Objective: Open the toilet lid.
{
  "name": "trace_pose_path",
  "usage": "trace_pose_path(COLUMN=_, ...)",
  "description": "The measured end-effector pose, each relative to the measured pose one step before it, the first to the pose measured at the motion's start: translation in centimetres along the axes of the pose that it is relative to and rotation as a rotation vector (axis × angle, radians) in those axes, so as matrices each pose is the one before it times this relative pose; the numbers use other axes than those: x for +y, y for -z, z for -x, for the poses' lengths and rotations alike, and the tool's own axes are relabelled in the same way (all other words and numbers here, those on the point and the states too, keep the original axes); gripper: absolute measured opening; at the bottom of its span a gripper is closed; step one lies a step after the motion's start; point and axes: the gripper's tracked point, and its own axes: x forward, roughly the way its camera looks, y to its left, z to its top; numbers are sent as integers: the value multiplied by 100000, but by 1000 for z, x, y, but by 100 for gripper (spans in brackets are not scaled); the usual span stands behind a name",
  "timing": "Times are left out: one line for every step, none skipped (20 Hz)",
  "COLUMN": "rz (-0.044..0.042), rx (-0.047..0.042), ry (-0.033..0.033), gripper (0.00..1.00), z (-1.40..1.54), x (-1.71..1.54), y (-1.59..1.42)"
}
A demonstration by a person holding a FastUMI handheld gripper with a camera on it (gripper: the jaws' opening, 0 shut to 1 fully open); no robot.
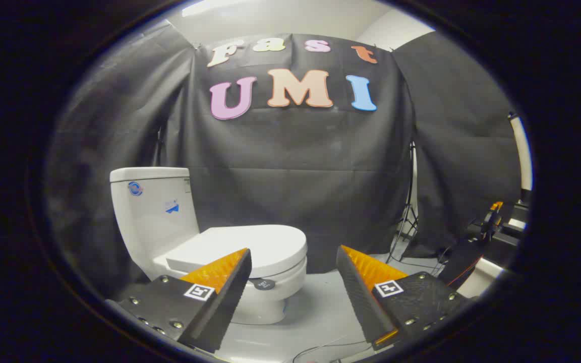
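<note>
A white toilet (270, 297) stands on the floor beyond my fingers, its tank (152, 217) at the back left against the black cloth wall. The lid (250, 244) lies flat and closed over the bowl, its rounded front toward the right. My gripper (293, 254) is open, fingers spread wide, nothing between them. The left fingertip (242, 259) overlaps the lid's near edge in the view but stands well short of it. The right finger (356, 272) is off to the right of the bowl.
Pale grey floor (321, 312) stretches between me and the toilet, with thin cables (321, 348) lying on it near the fingers. A light stand (409, 217) rises at the right of the back wall. Dark equipment (487, 237) with orange parts sits at the far right.
</note>
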Motion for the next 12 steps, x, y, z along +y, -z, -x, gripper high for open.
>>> trace_pose_path(rz=31, rx=887, ry=-1114, gripper=100, z=-2, x=400, y=269)
trace_pose_path(rz=-157, rx=840, ry=-747, gripper=100, z=-58, x=314, y=43)
trace_pose_path(rz=-566, rx=-153, ry=-567, gripper=100, z=-58, x=286, y=-199)
trace_pose_path(rz=-1026, rx=-577, ry=-36, gripper=100, z=-125, x=180, y=-333)
trace_pose_path(rz=-1263, rx=-934, ry=169, gripper=100, z=-165, x=130, y=-240)
trace_pose_path(rz=-721, rx=-1775, ry=3, gripper=99, z=-164, x=214, y=-324)
trace_pose_path(rz=641, rx=82, ry=656, gripper=99, z=-180, x=80, y=209)
trace_pose_path(rz=1162, rx=784, ry=-27, gripper=99, z=-398, x=54, y=810)
trace_pose_path(rz=458, rx=2339, ry=993, gripper=99, z=-243, x=-106, y=760)
trace_pose_path(rz=-885, rx=1681, ry=-999, gripper=99, z=30, x=-17, y=614)
trace_pose_path(rz=-408, rx=-39, ry=-772, gripper=100, z=-156, x=398, y=19)
trace_pose_path(rz=531, rx=305, ry=531, gripper=100, z=-90, x=-183, y=-38)
